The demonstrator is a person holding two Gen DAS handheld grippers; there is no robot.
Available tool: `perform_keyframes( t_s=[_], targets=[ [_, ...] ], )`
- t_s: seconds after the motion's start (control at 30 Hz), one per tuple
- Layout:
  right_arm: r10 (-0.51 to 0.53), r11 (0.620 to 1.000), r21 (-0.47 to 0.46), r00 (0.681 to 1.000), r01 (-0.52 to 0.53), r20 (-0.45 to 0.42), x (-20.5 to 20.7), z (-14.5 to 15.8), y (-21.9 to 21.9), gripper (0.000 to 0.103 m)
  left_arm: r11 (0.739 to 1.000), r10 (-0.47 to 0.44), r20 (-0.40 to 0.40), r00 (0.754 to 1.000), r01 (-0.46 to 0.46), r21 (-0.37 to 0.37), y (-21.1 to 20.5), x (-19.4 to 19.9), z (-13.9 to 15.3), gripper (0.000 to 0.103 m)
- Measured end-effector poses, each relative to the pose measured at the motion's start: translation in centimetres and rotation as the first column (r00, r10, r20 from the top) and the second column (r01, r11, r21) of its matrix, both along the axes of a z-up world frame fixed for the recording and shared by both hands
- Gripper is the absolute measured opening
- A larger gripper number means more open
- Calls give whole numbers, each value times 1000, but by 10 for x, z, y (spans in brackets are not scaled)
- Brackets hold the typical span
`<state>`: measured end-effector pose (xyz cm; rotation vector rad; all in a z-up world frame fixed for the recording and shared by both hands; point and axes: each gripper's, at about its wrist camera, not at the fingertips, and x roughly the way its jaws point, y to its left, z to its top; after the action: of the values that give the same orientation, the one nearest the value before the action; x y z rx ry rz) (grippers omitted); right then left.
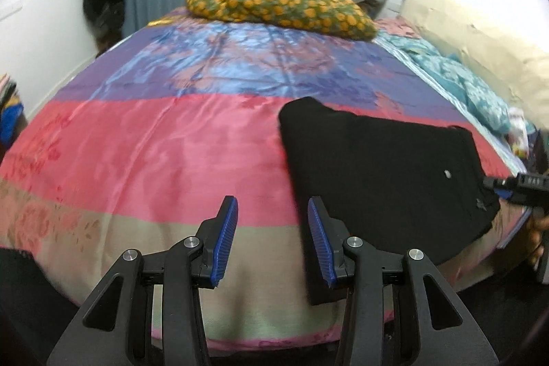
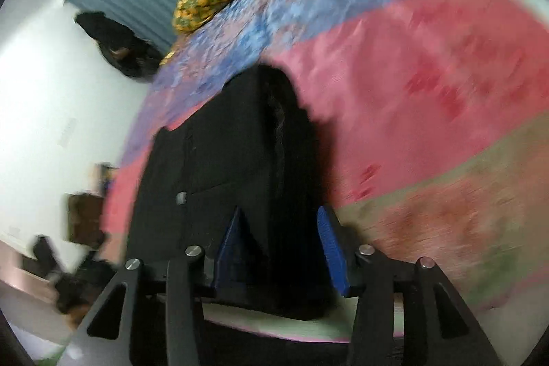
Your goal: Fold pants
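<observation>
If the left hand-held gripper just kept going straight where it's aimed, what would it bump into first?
Probably the bedspread: the left hand-held gripper is open, angled down at its bare pink and beige bands. The folded black pants lie just to its right, likely missed, though depth is unclear.

Pants (image 1: 384, 174): on the bedspread (image 1: 154, 143), to the right of my left gripper (image 1: 272, 208)
Pillow (image 1: 281, 4): behind the pants, at the far end
My right gripper (image 2: 279, 222): over the pants' near edge
</observation>
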<state>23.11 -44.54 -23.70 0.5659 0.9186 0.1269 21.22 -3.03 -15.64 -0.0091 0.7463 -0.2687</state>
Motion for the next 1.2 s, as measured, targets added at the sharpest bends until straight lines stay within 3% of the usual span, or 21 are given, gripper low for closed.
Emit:
perform_keyframes(
  t_s=[0.03,0.1,0.23,0.33,0.37,0.43,0.53,0.63,0.8,0.9,1.0,1.13,1.2],
  targets=[
    [-7,997,-83,999,10,32,-8,15,3,47,1000,-9,10,1000,9,6,-3,-2,2,44],
    [23,987,-158,996,-8,90,-21,37,16,47,1000,-30,19,999,30,11,-9,-4,4,44],
    [198,950,-281,960,-138,199,-40,73,71,47,996,-83,-11,996,83,5,-27,-3,0,43],
    [215,928,-335,968,-161,130,-35,55,91,47,989,-126,-70,990,131,72,-48,1,-14,43],
    [183,926,-342,982,-158,45,-30,37,89,47,983,-140,-109,984,152,106,-54,3,-23,43],
    [134,942,-299,988,-151,-77,-26,6,78,42,975,-155,-122,980,172,140,-58,1,-31,47],
    [105,957,-266,993,-116,-54,-26,25,67,38,982,-138,-115,984,151,113,-51,-2,-24,62],
    [125,959,-259,992,-113,31,-16,56,65,38,990,-121,-107,987,128,61,-45,-2,-19,63],
    [148,975,-183,982,-125,117,45,88,64,38,982,-142,-106,984,153,106,-57,-4,-25,63],
    [119,986,-116,993,-116,19,90,62,58,38,979,-151,-97,984,163,121,-57,-6,-24,63],
    [73,979,-179,989,-96,-130,112,24,51,27,980,-150,-102,983,162,115,-55,-8,-24,65],
    [28,991,-126,995,-39,-91,103,14,42,27,981,-139,-102,985,150,120,-54,-8,-22,66],
    [22,987,-157,998,-31,-57,93,23,44,27,982,-138,-105,985,150,118,-55,-8,-21,67]
  ],
)
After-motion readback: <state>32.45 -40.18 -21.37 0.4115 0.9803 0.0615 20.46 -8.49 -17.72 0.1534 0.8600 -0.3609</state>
